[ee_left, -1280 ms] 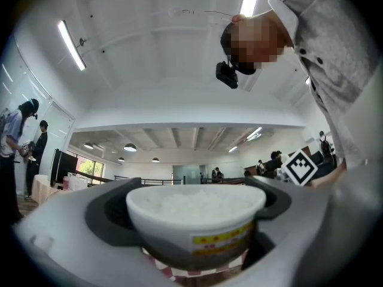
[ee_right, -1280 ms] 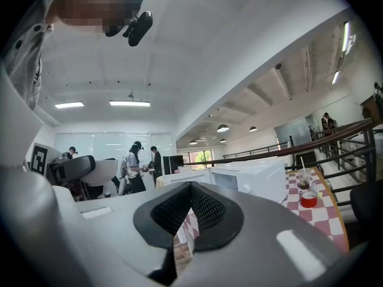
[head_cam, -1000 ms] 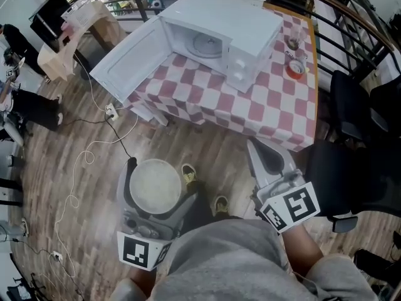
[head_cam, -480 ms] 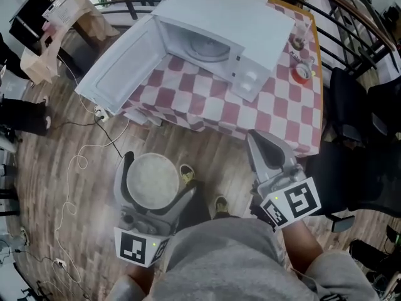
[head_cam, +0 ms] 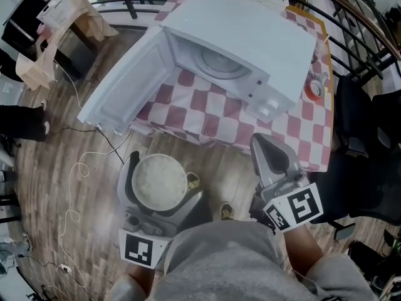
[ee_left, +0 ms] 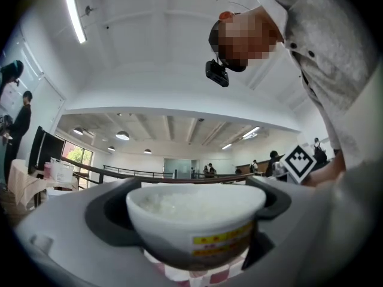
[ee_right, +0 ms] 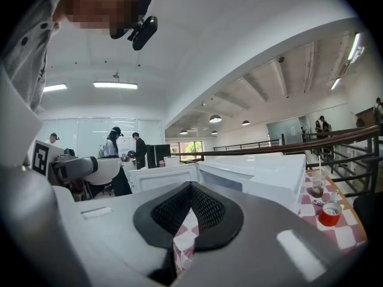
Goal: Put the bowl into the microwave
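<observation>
Red-checked worktop (head_cam: 219, 115) carries white microwave (head_cam: 250, 30) w/ door (head_cam: 125, 83) open. Approach step: left gripper (head_cam: 161, 182) jaws clamp white rice-filled bowl (ee_left: 194, 217), well short of microwave; right gripper (head_cam: 266, 150) jaws closed, empty. Next, probably: carry bowl level into cavity (head_cam: 216, 61).

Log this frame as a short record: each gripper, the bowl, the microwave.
left gripper: shut on white rice-filled bowl, over wooden floor
right gripper: shut, empty
white microwave: on red-and-white checked tablecloth, door open, only glass turntable inside
task state: bowl not yet inside
</observation>
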